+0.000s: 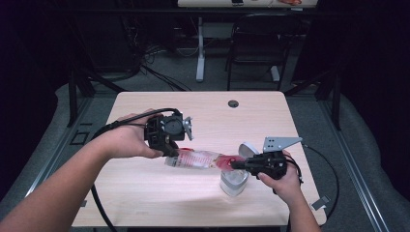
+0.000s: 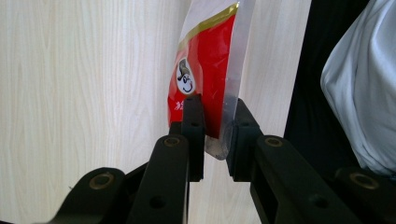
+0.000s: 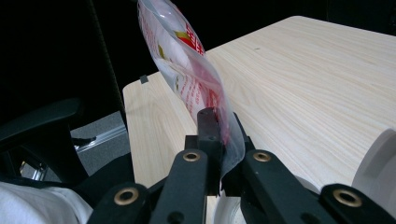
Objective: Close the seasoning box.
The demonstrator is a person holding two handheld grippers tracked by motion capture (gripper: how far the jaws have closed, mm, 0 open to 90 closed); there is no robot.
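Now red snack packet stretched between claws, left claw and right claw each clamping an end.

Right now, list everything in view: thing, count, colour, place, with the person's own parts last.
Red-and-clear plastic snack packet: one, red, white and gold print, held above the table between both grippers.
White round container: one, white, on the table below the right gripper, its lid tilted up behind.
Pale wooden table: one, light wood, centre.
Black chair: one, black, beyond the table.
Left gripper: one, black, clamped on one packet end.
Right gripper: one, black, clamped on the other end.
Hands: two, left, right.
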